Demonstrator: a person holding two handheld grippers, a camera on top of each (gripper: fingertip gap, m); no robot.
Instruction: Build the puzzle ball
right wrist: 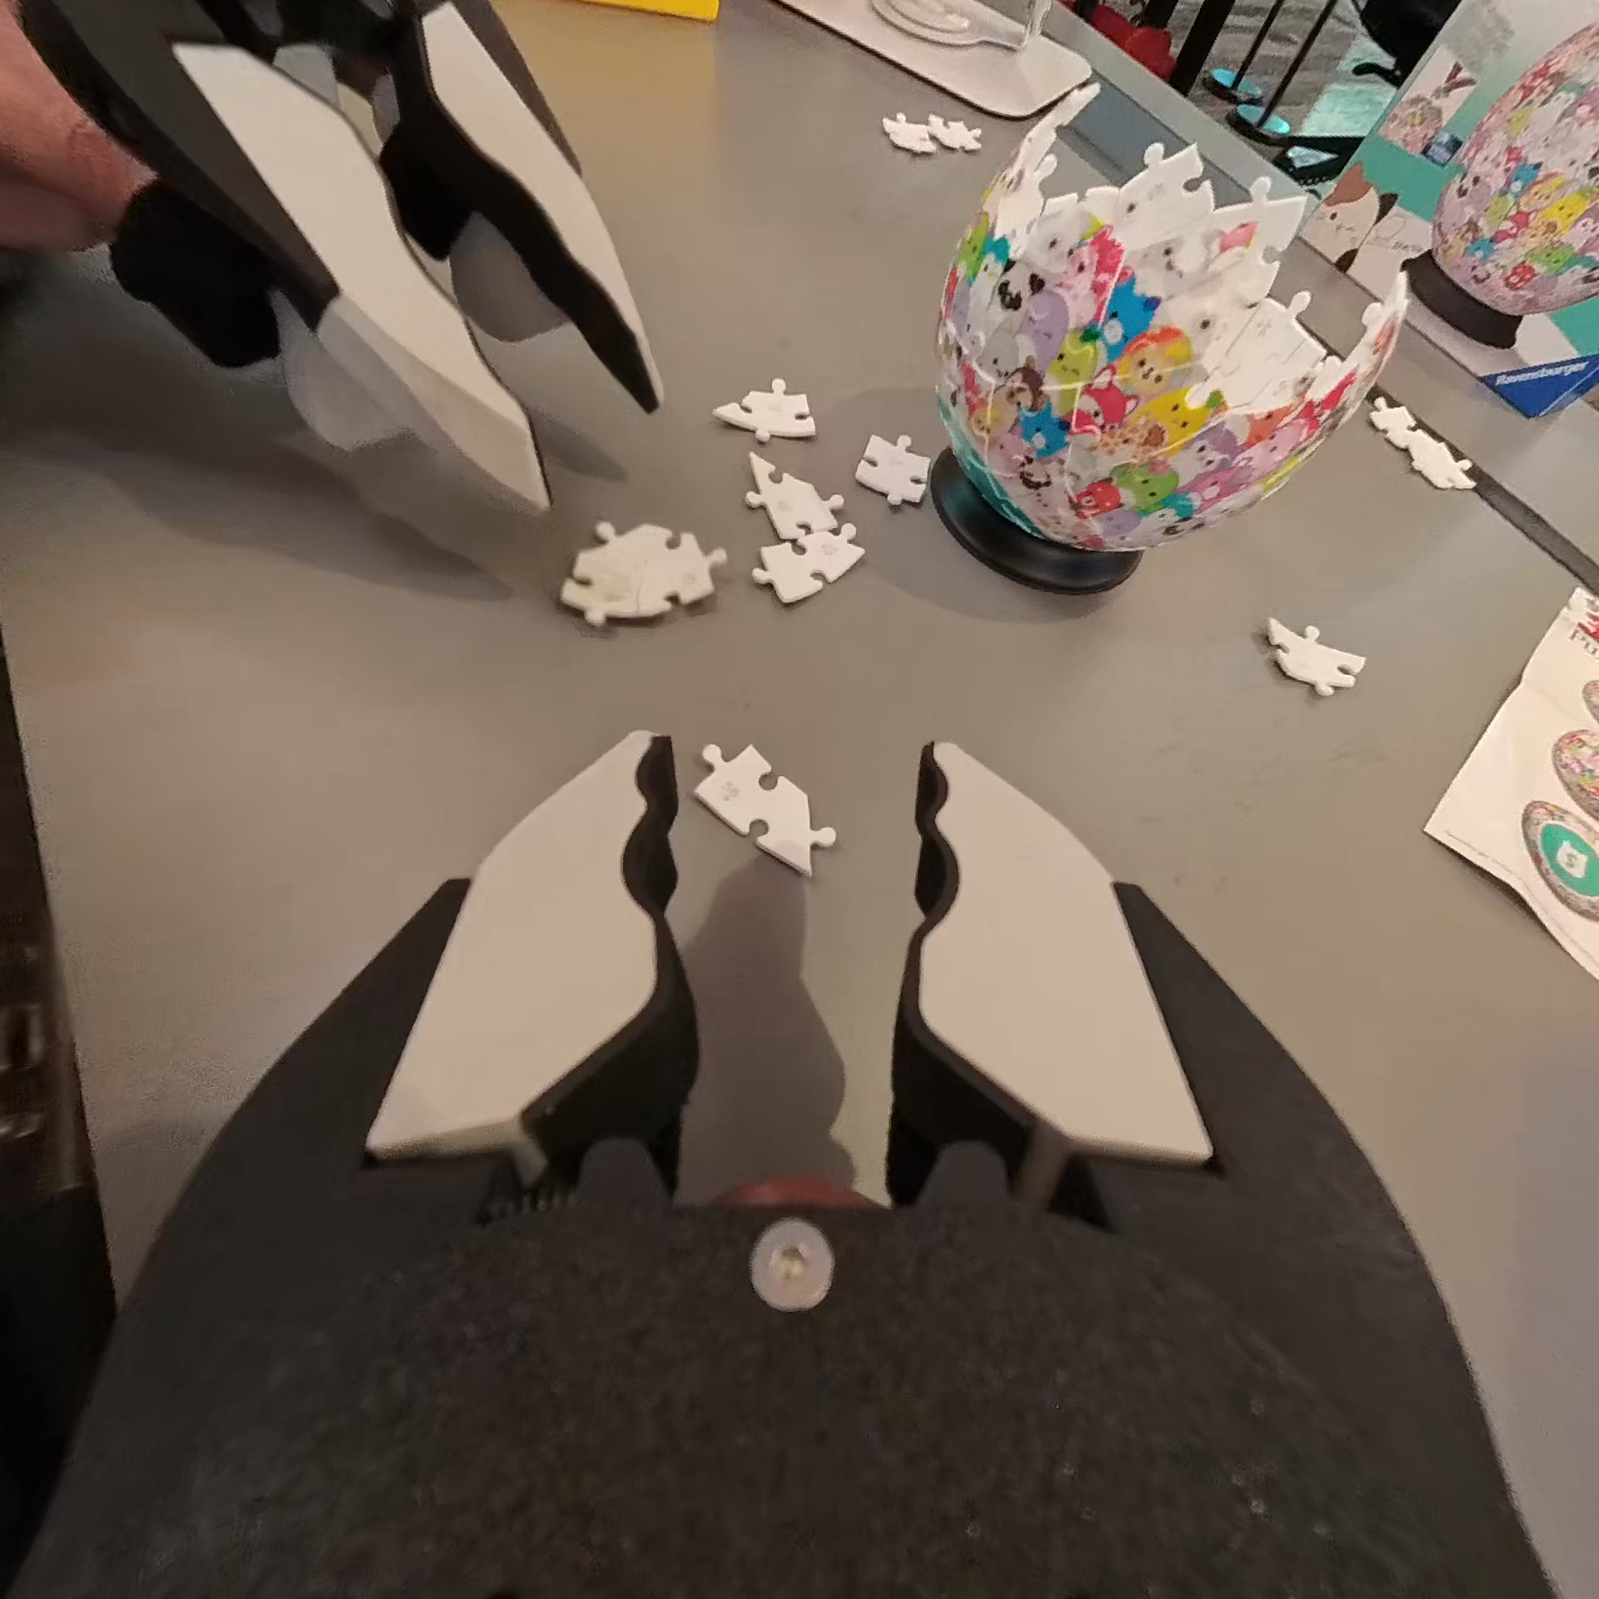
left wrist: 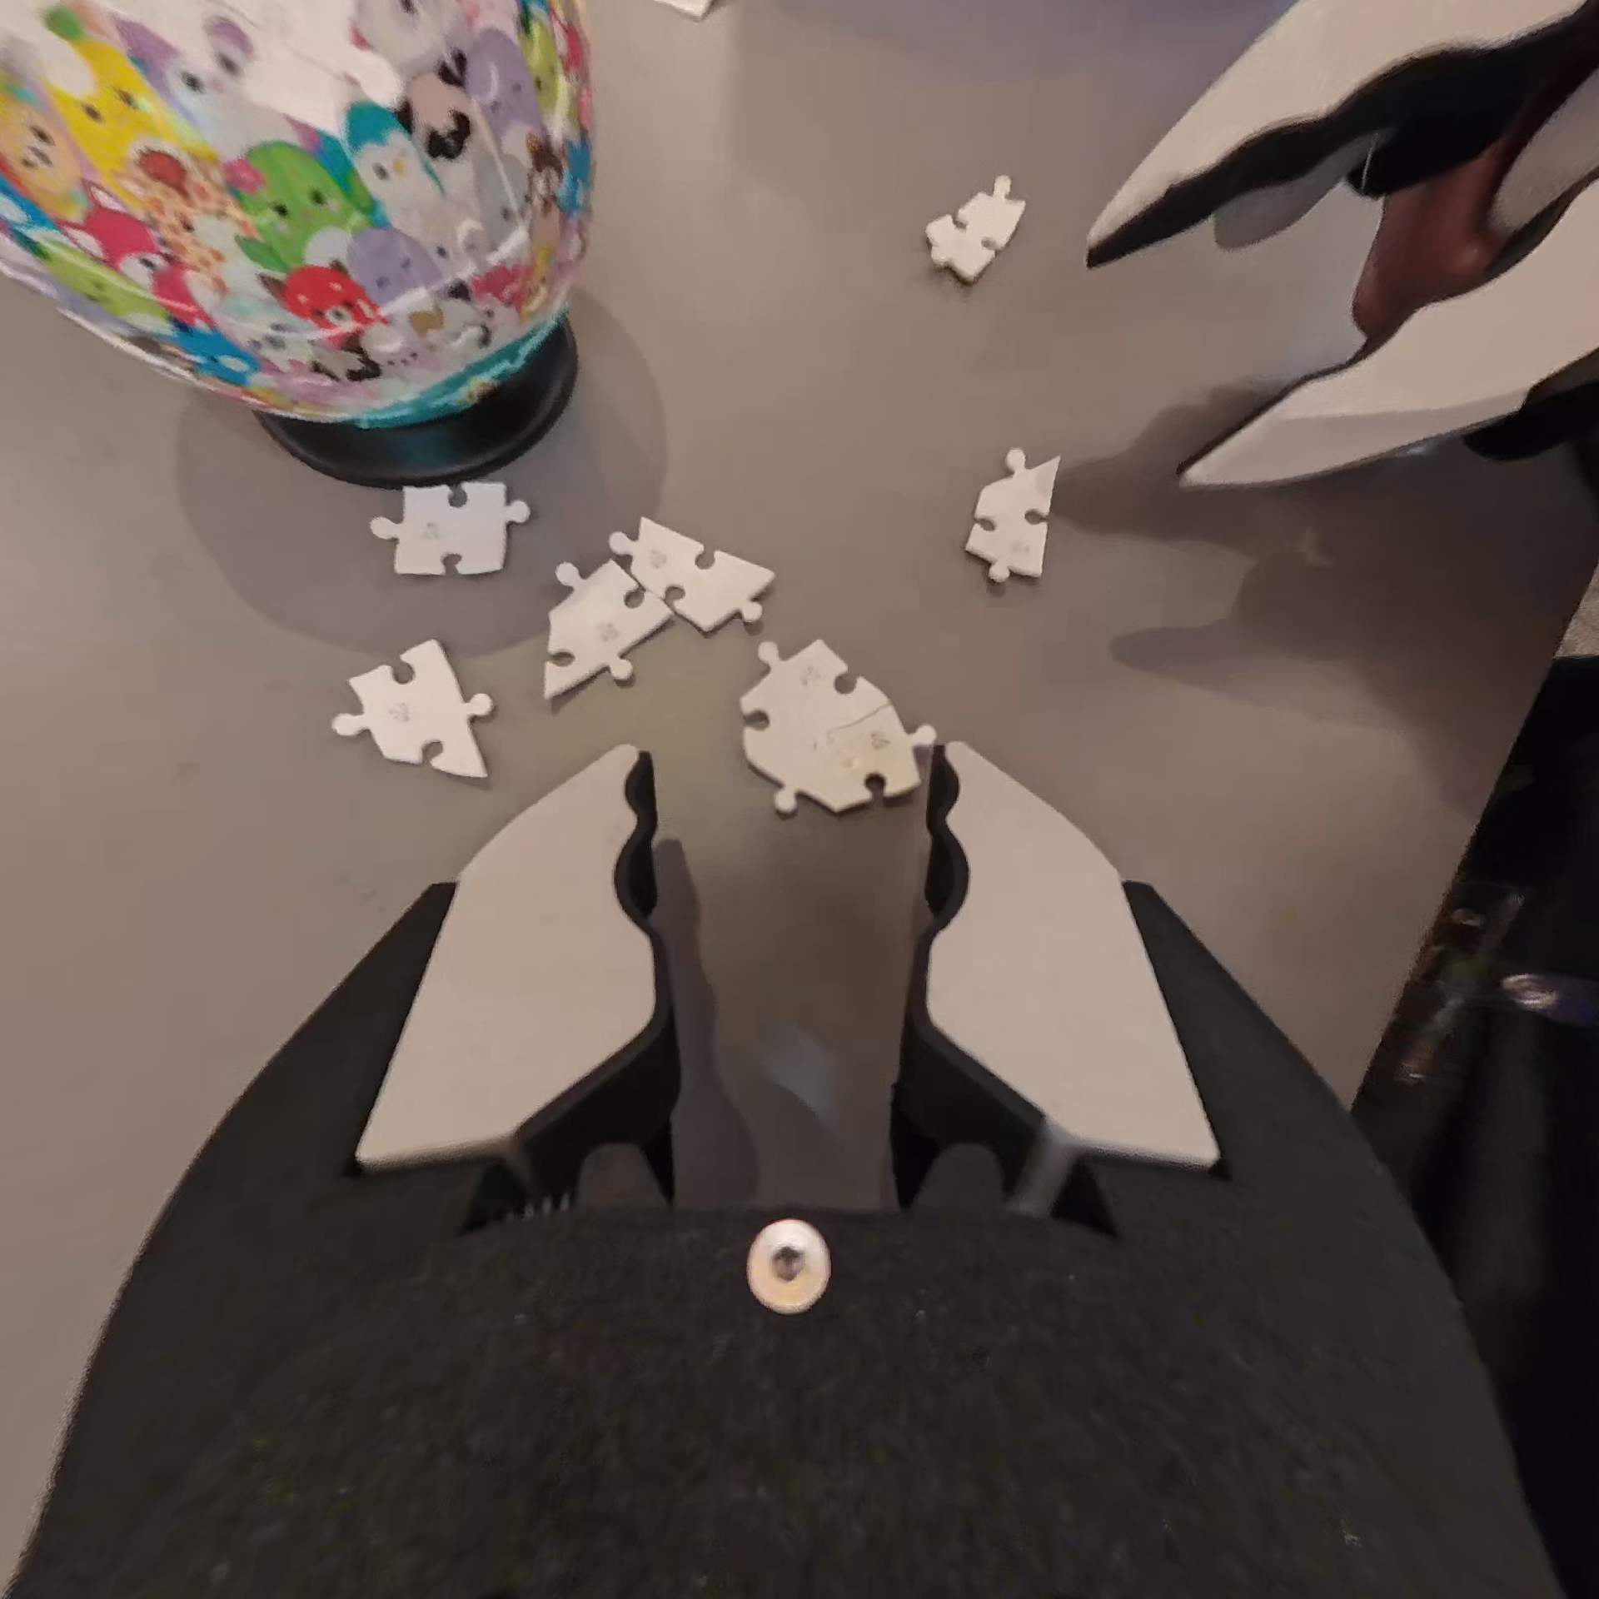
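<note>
Both tongs, left [left wrist: 789, 761] and right [right wrist: 796, 753], gape empty, so we should pinch the loose piece [right wrist: 761, 809] at centre frame by its edges, puzzle ball [right wrist: 1159, 381] waiting upper right.

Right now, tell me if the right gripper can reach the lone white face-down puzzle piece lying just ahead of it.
Probably yes: the right gripper is open, and the piece lies flat between its fingertips.
</note>
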